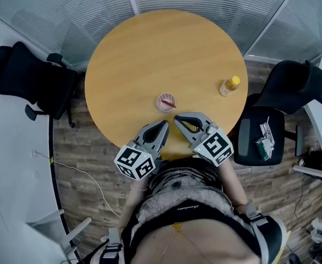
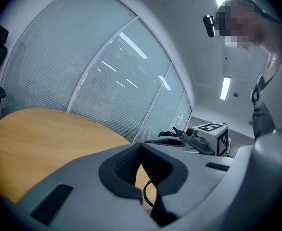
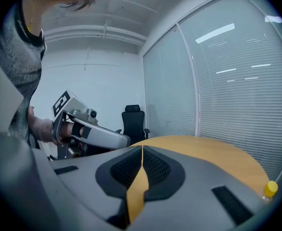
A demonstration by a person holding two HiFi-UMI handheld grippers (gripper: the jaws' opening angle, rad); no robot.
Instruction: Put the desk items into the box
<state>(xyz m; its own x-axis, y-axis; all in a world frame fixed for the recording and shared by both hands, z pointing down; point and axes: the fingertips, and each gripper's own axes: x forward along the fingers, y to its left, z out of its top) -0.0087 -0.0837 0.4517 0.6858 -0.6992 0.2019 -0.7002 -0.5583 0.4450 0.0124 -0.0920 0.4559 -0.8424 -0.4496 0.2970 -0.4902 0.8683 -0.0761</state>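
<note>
Emptily clenched, left gripper [image 1: 164,124] and right gripper [image 1: 177,119] overhang round table [image 1: 161,54] beside blind-covered walls [image 1: 89,10].

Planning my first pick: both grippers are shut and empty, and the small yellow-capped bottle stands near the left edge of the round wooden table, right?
Wrong side: the head view shows the small yellow-capped bottle near the right edge of the round wooden table. The left gripper and right gripper are indeed shut and empty.

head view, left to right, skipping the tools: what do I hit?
black office chair → small cup on the round table → yellow-capped bottle → second black chair
</note>
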